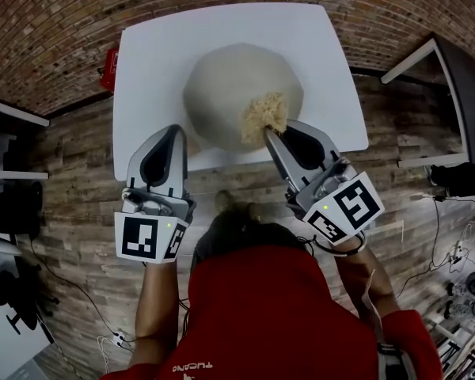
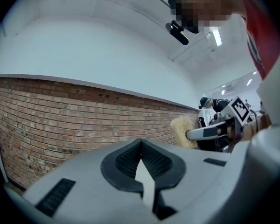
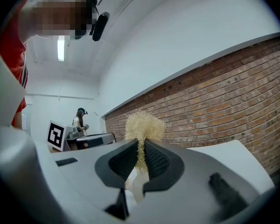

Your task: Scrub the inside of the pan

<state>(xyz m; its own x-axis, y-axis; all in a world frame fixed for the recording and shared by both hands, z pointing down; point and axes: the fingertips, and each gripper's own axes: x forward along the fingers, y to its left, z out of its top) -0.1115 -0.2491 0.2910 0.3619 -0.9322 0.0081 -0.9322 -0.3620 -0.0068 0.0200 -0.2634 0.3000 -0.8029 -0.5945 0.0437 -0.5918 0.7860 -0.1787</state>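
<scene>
A pale cream round pan [image 1: 229, 85] sits on the white table [image 1: 150, 62], toward its near side. A tan fibrous scrubber [image 1: 263, 115] rests on the pan's near right part, with my right gripper [image 1: 271, 135] shut on it. In the right gripper view the scrubber [image 3: 143, 124] sticks out past the closed pads [image 3: 155, 160]. My left gripper [image 1: 176, 129] hovers at the pan's near left edge, shut with nothing seen between its jaws. From the left gripper view, the scrubber [image 2: 183, 130] and right gripper show at the right, but the pan is hidden.
A red object [image 1: 109, 68] sits off the table's far left corner. A brick wall runs behind the table. A white-framed desk [image 1: 427, 62] stands at the right and a shelf [image 1: 0, 137] at the left. Cables [image 1: 439, 252] lie on the wood floor.
</scene>
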